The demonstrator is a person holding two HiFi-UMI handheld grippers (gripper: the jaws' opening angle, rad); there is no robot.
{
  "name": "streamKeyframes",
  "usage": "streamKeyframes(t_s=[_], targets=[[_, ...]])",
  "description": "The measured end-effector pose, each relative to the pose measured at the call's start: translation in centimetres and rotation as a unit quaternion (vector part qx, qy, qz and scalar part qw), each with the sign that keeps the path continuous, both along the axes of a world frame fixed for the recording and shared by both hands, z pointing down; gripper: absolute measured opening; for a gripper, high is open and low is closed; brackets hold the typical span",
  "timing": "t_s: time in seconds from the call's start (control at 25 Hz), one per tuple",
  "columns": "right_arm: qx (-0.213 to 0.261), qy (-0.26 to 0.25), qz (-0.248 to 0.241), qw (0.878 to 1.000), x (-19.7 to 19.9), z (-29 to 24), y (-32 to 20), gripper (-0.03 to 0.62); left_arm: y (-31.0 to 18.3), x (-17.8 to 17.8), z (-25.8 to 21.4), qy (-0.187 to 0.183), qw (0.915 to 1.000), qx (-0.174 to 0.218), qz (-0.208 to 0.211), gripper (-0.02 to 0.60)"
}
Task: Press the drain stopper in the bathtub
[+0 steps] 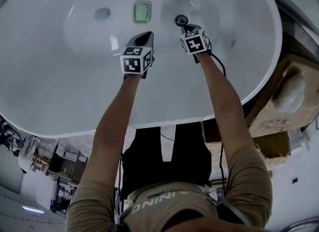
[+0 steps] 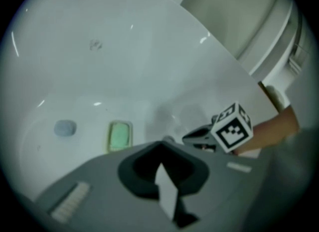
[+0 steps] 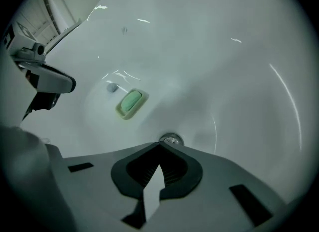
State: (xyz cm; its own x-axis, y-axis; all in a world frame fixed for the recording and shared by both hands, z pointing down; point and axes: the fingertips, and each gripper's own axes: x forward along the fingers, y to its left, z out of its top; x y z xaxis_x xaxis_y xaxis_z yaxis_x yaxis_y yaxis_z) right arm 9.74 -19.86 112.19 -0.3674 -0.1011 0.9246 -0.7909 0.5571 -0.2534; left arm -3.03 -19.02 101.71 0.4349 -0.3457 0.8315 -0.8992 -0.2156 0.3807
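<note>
Two grippers reach down into the white bathtub (image 1: 239,76). On the tub floor sits the drain stopper (image 1: 181,20), small, round, dark w/ a metal rim, approx 1 o'clock from centre in head view. Tip of the right gripper (image 1: 189,27) is at the stopper's 5 o'clock edge; can't tell if touching. Its jaws are closed tip to tip, nothing btwn them, stopper just beyond the tips. At the stopper's 8 o'clock hangs the left gripper (image 1: 145,36), jaws also pressed together, empty. A soap dish (image 1: 142,12) w/ green soap lies at its 12 o'clock, and a blue-grey disc (image 1: 102,13) at the dish's 9 o'clock. Cardboard boxes (image 1: 271,121) stand outside the tub, approx 4 o'clock.
</note>
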Motion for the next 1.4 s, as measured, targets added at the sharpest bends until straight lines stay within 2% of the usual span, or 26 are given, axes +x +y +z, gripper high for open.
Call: streamKeyframes(t_s=[0.32,0.56,0.72,0.92,1.08,1.2,1.4], targets=[[-0.002,0.032,-0.042,0.999,-0.7,5.7,-0.7,0.009,1.2,0.0,3.9,0.003,0.9992,0.0,0.041,0.002],[0.0,0.066,-0.063,0.996,-1.0,7.9,-1.6,0.009,2.1,-0.7,5.1,0.011,0.9996,-0.002,0.025,0.002],[-0.004,0.083,-0.055,0.995,-0.7,8.2,-1.6,0.009,2.7,-0.4,5.3,0.02,0.9996,-0.003,0.02,0.002],[-0.02,0.077,-0.016,0.997,-0.6,8.3,-2.0,0.01,2.5,-0.3,5.5,0.026,0.9995,-0.002,0.02,0.002],[-0.009,0.103,-0.044,0.994,-0.7,8.5,-1.8,0.011,2.3,-0.6,5.5,0.025,0.9995,0.002,0.02,0.002],[-0.016,0.118,-0.035,0.992,-0.6,8.7,-1.8,0.011,2.1,-0.9,5.4,0.025,0.9995,0.007,0.016,0.002],[0.0,0.103,-0.028,0.994,-0.5,8.1,-2.0,0.009,1.7,-1.0,5.3,0.021,0.9996,0.01,0.015,0.002]])
